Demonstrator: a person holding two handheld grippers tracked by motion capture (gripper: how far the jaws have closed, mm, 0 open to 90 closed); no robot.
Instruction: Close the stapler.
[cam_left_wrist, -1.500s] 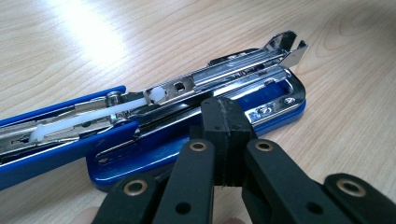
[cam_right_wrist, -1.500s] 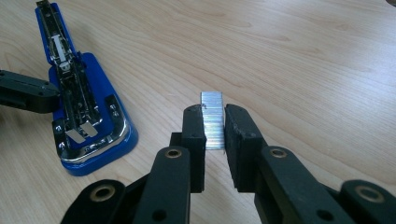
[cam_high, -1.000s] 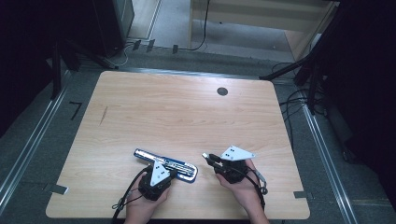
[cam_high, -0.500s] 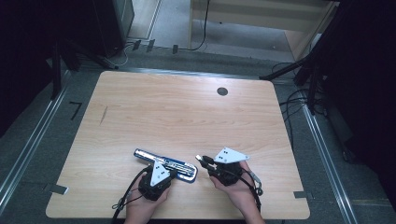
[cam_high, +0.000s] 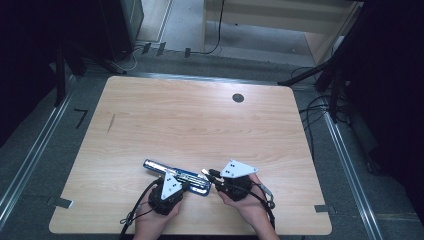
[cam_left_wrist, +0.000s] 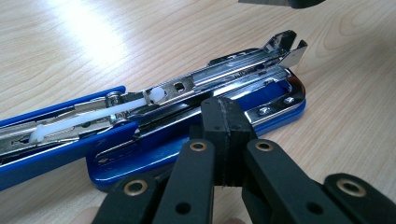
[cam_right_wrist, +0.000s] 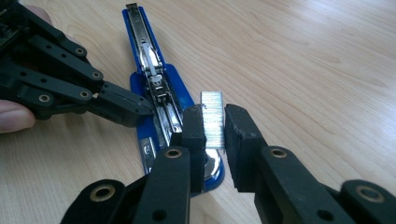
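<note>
A blue stapler (cam_high: 176, 176) lies swung open flat on the wooden table (cam_high: 200, 125) near its front edge, its metal magazine (cam_left_wrist: 140, 98) bared with a white pusher rod inside. My left gripper (cam_left_wrist: 223, 109) is shut, its joined tips resting on the stapler's base beside the magazine; it comes in from the left in the right gripper view (cam_right_wrist: 140, 109). My right gripper (cam_right_wrist: 214, 123) is shut on a short silver strip of staples (cam_right_wrist: 212, 105), held upright just above the stapler's front end. In the high view the right gripper (cam_high: 206, 173) sits at the stapler's right end.
A dark round grommet hole (cam_high: 238, 98) sits at the table's far right. A thin dark mark (cam_high: 111, 122) is on the left. Cables trail on the floor to the right and behind, where a wooden cabinet (cam_high: 280, 20) stands.
My right gripper has moved left with the staple strip, closing in on the stapler's right end. The left gripper and the stapler have stayed put.
</note>
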